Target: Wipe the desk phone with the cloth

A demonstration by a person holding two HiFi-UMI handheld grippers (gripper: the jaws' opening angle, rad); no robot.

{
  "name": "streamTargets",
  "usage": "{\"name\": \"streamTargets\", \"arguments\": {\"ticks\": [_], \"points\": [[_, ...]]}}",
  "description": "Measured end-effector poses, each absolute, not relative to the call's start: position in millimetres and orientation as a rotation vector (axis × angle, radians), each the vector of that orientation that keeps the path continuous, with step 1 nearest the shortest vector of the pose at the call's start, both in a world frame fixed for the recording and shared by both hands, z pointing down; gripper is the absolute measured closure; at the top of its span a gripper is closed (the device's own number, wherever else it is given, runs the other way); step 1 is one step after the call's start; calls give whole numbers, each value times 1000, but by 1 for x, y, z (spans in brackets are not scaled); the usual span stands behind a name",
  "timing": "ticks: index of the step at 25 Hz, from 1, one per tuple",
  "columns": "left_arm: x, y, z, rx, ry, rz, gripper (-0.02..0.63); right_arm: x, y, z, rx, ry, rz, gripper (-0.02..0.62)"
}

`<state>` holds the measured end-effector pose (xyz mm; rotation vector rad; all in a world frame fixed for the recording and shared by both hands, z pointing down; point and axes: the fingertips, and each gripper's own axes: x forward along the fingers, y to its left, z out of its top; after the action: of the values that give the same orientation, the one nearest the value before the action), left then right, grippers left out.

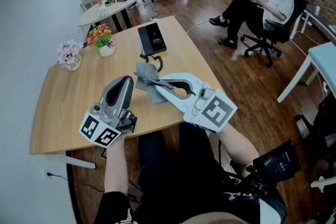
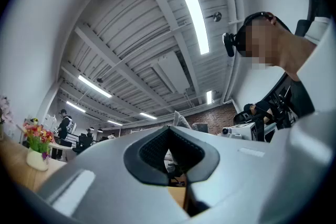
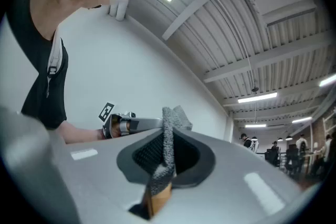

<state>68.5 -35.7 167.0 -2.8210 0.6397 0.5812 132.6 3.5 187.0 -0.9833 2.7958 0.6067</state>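
right gripper (image 1: 143,80), fingers clenched on a crumpled grey cloth (image 1: 152,89); left gripper (image 1: 126,81), fingers closed, empty. wiping seems not begun; next, carry the cloth across the wooden surface (image 1: 63,107) to the flat black desk phone (image 1: 152,38).

The left tool (image 1: 126,81), a grey two-jaw tool with a black-and-white marker cube at its rear, points away from the person and tilts upward. Its jaws are pressed together with nothing between them. The bare left forearm (image 1: 116,170) rises from the body to it. The right tool (image 1: 146,78), white with a marker cube of its own, reaches forward and to the left, its jaws clamped on a fold of grey cloth (image 1: 154,93). The bare right forearm (image 1: 237,140) angles in from the right. The two tool tips sit near each other.
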Motion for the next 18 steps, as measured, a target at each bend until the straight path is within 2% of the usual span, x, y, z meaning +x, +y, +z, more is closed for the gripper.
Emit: {"name": "streamTargets", "arguments": {"ticks": [5,13,18], "points": [[58,-34,181,-2844,685,538,603,124,6,198,-969,2835,566,575],[-5,-55,190,-2827,764,625,603,93,-30,218,-991,2918,535,575],[-1,-94,182,-2803,718,589,603,89,-65,231,-1012,2945,544,575]]}}
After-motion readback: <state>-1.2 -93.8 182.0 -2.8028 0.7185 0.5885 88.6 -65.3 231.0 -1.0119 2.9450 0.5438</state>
